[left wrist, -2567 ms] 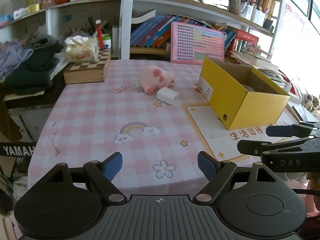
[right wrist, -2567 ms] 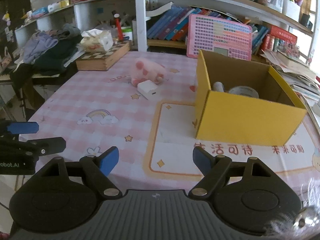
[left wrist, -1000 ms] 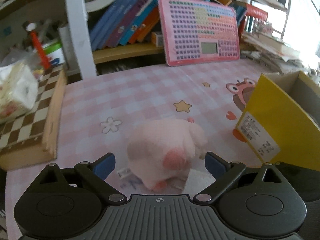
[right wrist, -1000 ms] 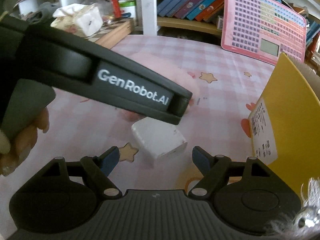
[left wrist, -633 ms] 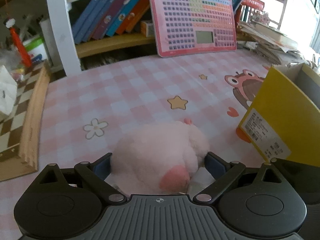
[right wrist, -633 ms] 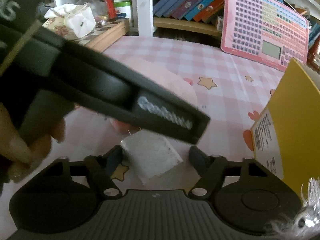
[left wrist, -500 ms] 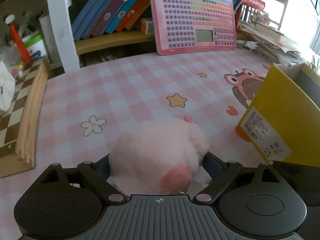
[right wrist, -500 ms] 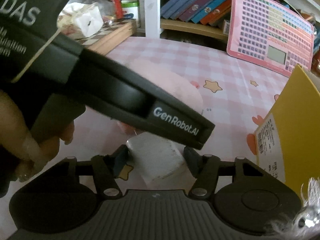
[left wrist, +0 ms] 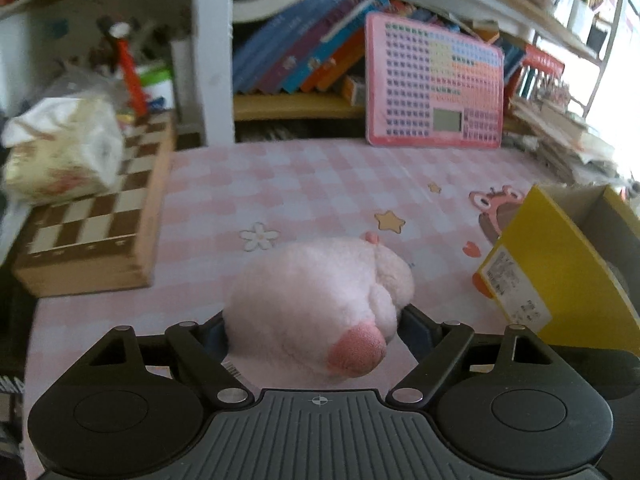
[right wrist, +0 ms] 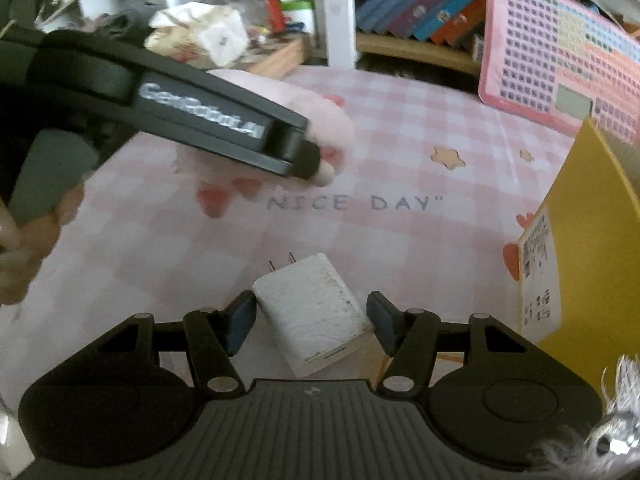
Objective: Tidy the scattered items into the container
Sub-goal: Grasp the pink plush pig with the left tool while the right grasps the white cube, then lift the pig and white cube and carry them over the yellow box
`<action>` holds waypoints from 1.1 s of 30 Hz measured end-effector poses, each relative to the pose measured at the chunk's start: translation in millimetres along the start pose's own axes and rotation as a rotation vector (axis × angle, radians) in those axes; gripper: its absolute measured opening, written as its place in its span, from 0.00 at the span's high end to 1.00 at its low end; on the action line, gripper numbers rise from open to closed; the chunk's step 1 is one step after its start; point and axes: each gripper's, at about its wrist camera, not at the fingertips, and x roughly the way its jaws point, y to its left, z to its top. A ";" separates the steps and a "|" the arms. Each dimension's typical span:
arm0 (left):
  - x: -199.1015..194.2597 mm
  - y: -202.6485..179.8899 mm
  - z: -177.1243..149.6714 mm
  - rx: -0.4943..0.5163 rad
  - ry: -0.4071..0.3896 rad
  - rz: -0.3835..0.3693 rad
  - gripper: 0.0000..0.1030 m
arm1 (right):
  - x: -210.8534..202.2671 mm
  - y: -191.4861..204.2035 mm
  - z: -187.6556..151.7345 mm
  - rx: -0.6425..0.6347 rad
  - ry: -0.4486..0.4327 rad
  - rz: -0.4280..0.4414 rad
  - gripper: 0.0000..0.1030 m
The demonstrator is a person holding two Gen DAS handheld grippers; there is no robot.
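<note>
Altogether two loose items show, one plush pig (left wrist: 316,296) and one white charger (right wrist: 314,314), with one yellow box (left wrist: 560,276) to receive them, and two grippers at work; the left gripper (left wrist: 314,330) has the pig between its fingers, both pads pressed into the plush flanks, and its jaws are closing on it; the right gripper (right wrist: 308,316) is clamped on the charger, which is gripped by its sides above the tablecloth (left wrist: 304,176).

The pig is pale pink and fluffy, rounded, with a darker pink patch facing the left camera and a small pink nub at its far side; the charger is a white block, scuffed with grey marks, its two metal prongs pointing away from the camera (a slot shows on its near end); the box is open-topped cardboard, yellow outside and brown inside, with a white barcode label on its near wall, and it stands to the right of both items, near but apart.

Around them: one wooden chessboard box (left wrist: 100,220) at the left edge with one tissue pack (left wrist: 60,152) on it; one pink keypad toy (left wrist: 434,84) leaning against the shelf; a row of books (left wrist: 296,60) behind. From the right wrist view the left tool's black arm crosses in front of the pig, hiding most of it; a hand (right wrist: 28,240) holds that tool.
</note>
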 end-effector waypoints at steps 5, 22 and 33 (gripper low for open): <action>-41.8 1.8 -13.5 -0.060 -0.050 0.010 0.18 | -28.7 7.3 -5.3 -0.043 -0.031 0.040 0.43; -138.1 -17.0 -80.9 -0.122 -0.111 -0.031 0.18 | -108.8 22.9 -53.1 -0.036 -0.083 0.032 0.43; -185.7 -23.3 -138.1 -0.221 -0.125 -0.117 0.18 | -163.3 41.9 -99.5 0.032 -0.098 -0.011 0.43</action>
